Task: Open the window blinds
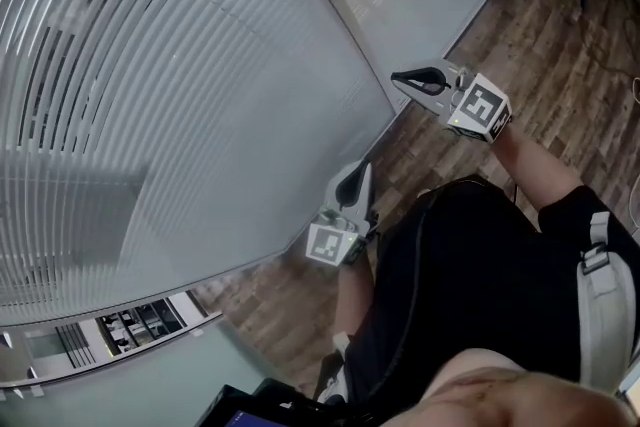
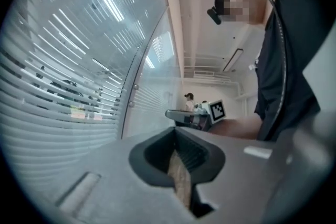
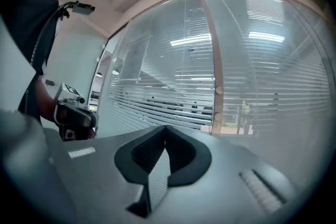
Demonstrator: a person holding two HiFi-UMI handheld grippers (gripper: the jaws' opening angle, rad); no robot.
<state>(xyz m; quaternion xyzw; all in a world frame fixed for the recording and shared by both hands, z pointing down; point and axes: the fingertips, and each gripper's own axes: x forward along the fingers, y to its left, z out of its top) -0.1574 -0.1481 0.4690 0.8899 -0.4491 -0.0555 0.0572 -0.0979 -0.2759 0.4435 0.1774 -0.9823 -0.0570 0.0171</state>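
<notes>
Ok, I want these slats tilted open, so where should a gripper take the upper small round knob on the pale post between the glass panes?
Probably by its rim, coming straight at the pale post: the upper small round knob looks like a short disc standing out from the post face, so only its edge offers a hold. The shut right gripper must open first.
</notes>
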